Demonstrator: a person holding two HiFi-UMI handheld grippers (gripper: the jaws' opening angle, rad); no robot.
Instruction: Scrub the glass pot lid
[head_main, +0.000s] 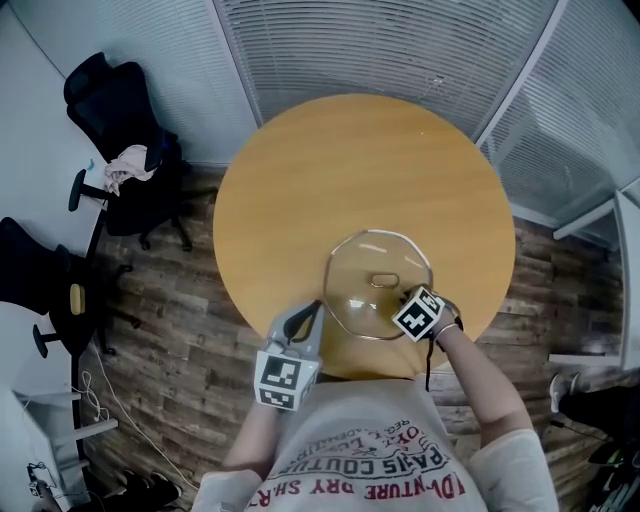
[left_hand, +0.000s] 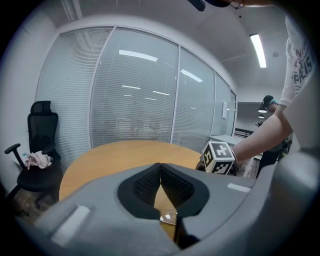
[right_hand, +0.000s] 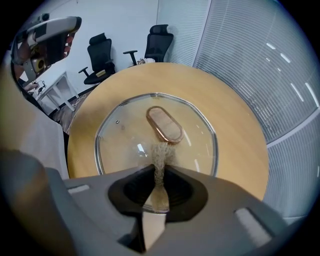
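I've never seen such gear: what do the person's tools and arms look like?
The left tongs and right tongs are grey with black ribbed pads, each bearing a white cube of black square markers. The person wears a short-sleeved white T-shirt with red print.

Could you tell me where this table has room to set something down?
The table is bare across its far half, beyond the glass lid, and in strips either side of it. The near edge is crowded: lid, left gripper and right gripper with its scouring pad.
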